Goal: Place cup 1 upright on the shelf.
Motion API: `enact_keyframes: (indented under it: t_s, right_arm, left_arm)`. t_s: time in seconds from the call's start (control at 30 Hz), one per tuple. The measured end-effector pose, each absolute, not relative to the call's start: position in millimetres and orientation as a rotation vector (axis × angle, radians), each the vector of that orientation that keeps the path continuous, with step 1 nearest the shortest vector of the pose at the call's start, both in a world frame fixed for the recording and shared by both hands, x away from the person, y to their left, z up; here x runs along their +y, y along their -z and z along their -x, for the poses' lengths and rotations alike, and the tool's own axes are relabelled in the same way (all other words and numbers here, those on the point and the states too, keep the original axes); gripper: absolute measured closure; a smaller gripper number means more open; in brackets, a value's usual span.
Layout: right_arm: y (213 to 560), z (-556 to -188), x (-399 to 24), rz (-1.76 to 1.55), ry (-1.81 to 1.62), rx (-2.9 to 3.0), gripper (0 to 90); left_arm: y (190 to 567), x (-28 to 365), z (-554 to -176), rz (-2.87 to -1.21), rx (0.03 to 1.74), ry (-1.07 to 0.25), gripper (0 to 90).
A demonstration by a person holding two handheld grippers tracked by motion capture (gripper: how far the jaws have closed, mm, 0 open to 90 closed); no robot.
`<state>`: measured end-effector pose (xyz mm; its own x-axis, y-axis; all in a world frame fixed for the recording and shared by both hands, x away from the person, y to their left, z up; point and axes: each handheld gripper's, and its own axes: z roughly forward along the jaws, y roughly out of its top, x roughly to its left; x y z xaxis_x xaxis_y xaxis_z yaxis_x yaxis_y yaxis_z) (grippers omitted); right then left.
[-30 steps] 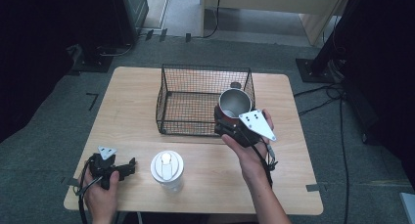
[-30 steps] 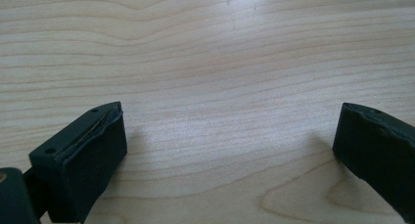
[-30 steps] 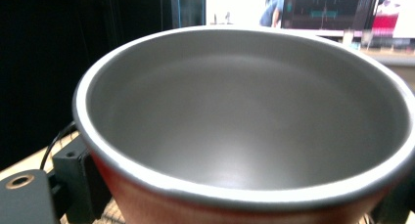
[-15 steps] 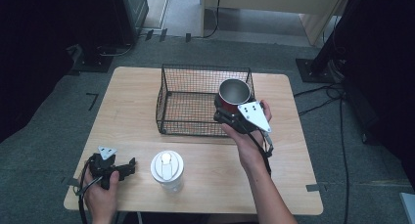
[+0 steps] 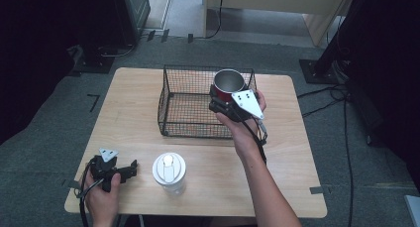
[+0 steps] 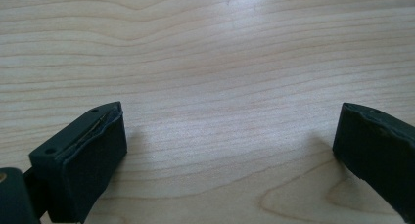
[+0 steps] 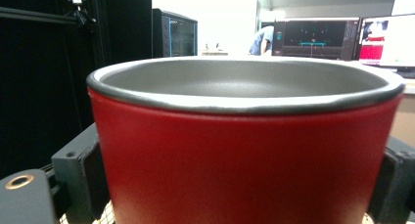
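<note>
A red cup with a grey metal inside is held upright over the right part of a black wire basket. My right gripper is shut on the red cup, one black jaw on each side of its wall. On the table's near left my left gripper rests in a hand, open. Its jaws stand wide apart over bare wood in the left gripper view, with nothing between them.
A clear jar with a white lid stands near the front edge, just right of the left gripper. The wooden table ends close behind the basket. Dark stands and cables sit on the floor around it.
My right gripper has carried the red cup away from the person and a little left, from beside the basket's right wall to above its right part. The left gripper has stayed put.
</note>
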<state>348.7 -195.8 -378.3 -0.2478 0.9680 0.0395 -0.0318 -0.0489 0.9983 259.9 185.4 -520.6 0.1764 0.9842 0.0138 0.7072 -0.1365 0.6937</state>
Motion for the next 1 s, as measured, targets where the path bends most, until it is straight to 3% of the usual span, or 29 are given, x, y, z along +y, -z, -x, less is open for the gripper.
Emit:
enact_keyframes:
  t_s: [1.0]
  right_arm:
    - [424.6,-430.8,-192.7,-1.293,-1.322,1.383,7.5]
  left_arm:
    - [520.5,184.9,-260.5,-1.911,1.584,-0.651,0.0]
